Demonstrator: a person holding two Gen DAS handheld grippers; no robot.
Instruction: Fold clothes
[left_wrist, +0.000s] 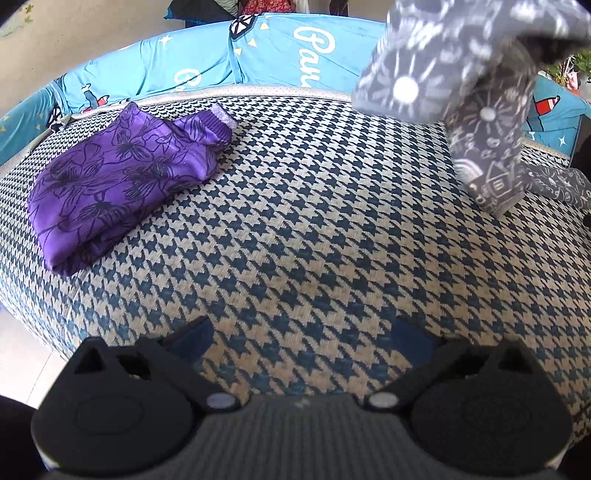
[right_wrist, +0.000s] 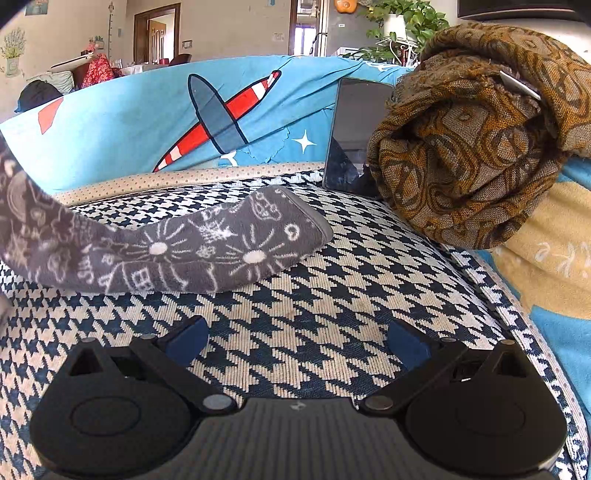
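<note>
A grey garment with white doodle print (left_wrist: 461, 81) hangs blurred in the air at the upper right of the left wrist view, its lower end (left_wrist: 495, 184) touching the houndstooth cushion (left_wrist: 295, 221). What holds it up is out of view. In the right wrist view one grey limb (right_wrist: 207, 251) lies across the cushion (right_wrist: 332, 302) and rises off to the left. A folded purple floral garment (left_wrist: 110, 184) rests at the far left. My left gripper (left_wrist: 303, 332) is open and empty over the cushion. My right gripper (right_wrist: 297, 334) is also open and empty, just short of the grey limb.
A blue cartoon-print sheet (right_wrist: 147, 122) backs the cushion. A rolled brown patterned cloth (right_wrist: 469, 147) sits at the right with a dark phone (right_wrist: 354, 133) leaning beside it. A yellow and blue blanket (right_wrist: 554, 266) lies at the right edge.
</note>
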